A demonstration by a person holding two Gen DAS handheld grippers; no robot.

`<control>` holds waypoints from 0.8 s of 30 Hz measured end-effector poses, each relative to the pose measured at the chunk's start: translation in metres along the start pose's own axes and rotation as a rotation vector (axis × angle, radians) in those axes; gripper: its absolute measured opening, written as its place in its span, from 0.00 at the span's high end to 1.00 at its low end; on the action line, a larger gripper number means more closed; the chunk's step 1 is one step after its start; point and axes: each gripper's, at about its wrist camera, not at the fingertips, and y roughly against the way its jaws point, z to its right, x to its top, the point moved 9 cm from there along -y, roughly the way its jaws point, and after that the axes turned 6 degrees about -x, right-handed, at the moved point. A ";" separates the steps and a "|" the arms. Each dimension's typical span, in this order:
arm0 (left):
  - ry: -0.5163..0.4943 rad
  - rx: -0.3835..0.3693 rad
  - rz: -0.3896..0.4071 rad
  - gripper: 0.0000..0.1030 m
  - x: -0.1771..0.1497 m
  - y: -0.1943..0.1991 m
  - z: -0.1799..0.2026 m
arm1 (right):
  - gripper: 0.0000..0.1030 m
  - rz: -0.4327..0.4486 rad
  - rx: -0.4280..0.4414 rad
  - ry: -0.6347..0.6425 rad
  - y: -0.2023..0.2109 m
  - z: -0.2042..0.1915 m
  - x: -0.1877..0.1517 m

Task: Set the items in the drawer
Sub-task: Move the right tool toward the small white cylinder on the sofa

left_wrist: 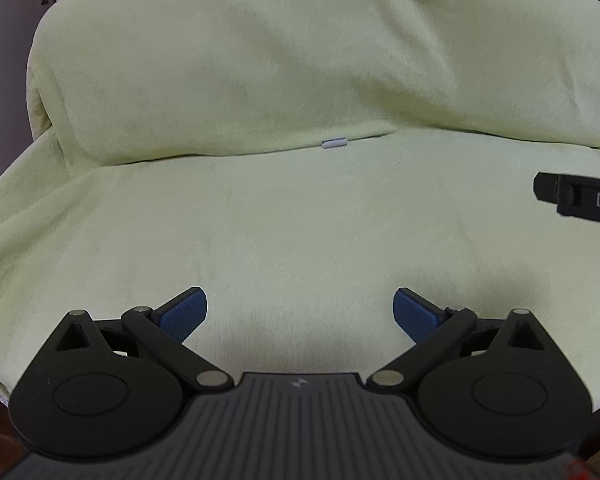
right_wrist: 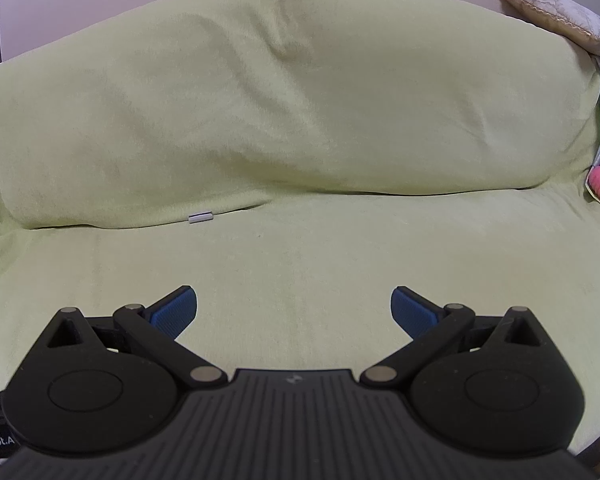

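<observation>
While no drawer shows, your left gripper (left_wrist: 300, 308) and right gripper (right_wrist: 294, 306) hover spread wide, empty, over a pale green cloth-draped sofa (right_wrist: 300, 248) (presumably awaiting items).

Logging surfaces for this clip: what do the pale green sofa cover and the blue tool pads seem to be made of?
Pale green sofa cover: soft napped fabric, likely fleece or terry; matte, fuzzy, creased. Blue tool pads: probably rubber or textured plastic, with a fine gridded surface.
</observation>
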 end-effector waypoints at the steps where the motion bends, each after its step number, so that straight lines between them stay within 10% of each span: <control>1: 0.009 -0.003 -0.004 0.03 -0.001 0.001 -0.005 | 0.00 0.000 0.001 -0.001 -0.001 0.000 -0.001; 24: 0.041 0.072 -0.125 0.03 0.006 -0.115 -0.062 | 0.00 -0.083 0.099 0.213 -0.116 -0.035 -0.005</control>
